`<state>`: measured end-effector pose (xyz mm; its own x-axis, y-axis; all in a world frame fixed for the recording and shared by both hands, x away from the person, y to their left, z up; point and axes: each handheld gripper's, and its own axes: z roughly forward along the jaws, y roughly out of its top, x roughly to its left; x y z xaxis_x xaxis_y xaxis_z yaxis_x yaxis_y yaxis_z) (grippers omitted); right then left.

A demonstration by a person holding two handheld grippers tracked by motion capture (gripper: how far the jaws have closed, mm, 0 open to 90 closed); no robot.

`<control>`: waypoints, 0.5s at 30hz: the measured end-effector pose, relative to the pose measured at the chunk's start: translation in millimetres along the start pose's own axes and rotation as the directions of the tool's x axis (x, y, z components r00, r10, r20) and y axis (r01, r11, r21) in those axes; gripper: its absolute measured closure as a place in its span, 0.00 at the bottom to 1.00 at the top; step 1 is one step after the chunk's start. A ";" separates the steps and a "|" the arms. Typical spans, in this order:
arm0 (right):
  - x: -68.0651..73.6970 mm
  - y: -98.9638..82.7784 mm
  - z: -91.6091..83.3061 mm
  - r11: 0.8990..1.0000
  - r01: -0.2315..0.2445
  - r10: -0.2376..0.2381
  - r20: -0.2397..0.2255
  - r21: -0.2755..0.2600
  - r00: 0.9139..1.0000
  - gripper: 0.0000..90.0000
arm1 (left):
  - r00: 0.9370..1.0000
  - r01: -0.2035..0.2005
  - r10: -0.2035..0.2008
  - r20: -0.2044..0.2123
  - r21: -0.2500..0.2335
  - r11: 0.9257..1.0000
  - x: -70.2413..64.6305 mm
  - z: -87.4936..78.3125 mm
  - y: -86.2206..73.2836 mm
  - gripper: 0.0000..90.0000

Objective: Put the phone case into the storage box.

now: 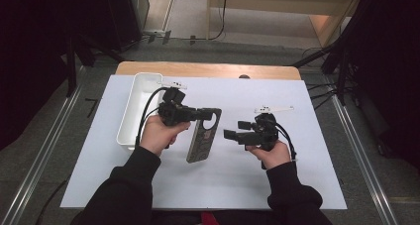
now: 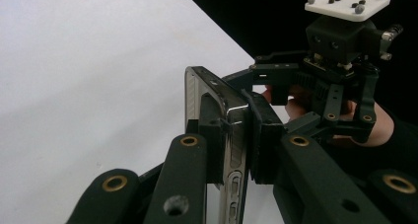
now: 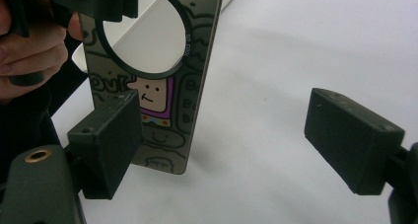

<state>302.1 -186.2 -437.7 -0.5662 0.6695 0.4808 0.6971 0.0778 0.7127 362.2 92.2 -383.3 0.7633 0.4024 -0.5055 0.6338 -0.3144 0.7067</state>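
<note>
Beside the white tray [image 1: 132, 111], left tool [image 1: 199, 114] clamps the phone case [image 1: 202, 141]; right tool [image 1: 230, 134] gapes empty.

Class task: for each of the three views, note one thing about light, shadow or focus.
High view: white table sheet brightly lit, surroundings dark. Left gripper view: the phone case, clamped in the left hand-held gripper, glints along its edge; background black. Right gripper view: the right hand-held gripper shows soft-focused pads; the case casts a faint shadow.

A wooden tabletop [image 1: 208, 69] covered by a white sheet [image 1: 277, 185] stood on a grey carpeted floor [image 1: 346, 150]. Pale wooden shelving [image 1: 317, 7] rose behind it. Black curtains [image 1: 44, 46] darkened both sides, with metal floor rails [image 1: 39, 155] alongside.
</note>
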 end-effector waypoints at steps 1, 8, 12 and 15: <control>0.4 0.6 0.9 1.000 0.001 -0.001 -0.003 -0.001 1.000 0.16 | 1.000 0.000 0.000 0.000 0.000 1.000 -0.1 0.0 -0.2 0.88; 0.9 4.8 5.1 1.000 0.017 -0.017 -0.015 -0.002 1.000 0.16 | 1.000 -0.003 0.003 0.004 0.001 1.000 -0.5 -0.8 -1.6 0.88; 1.9 9.8 7.7 0.999 0.037 -0.037 -0.016 -0.010 0.999 0.16 | 1.000 -0.001 0.001 0.007 -0.002 1.000 0.4 -0.5 -1.9 0.88; 3.1 13.1 9.7 0.999 0.050 -0.050 -0.023 -0.014 0.998 0.16 | 1.000 0.000 0.000 0.011 -0.002 1.000 1.3 -0.7 -1.7 0.88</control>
<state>313.7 -176.0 -431.9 -0.6103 0.6475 0.4563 0.6621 0.1006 0.7427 362.0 93.9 -384.8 0.7649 0.3926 -0.5107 0.6333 -0.3131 0.7078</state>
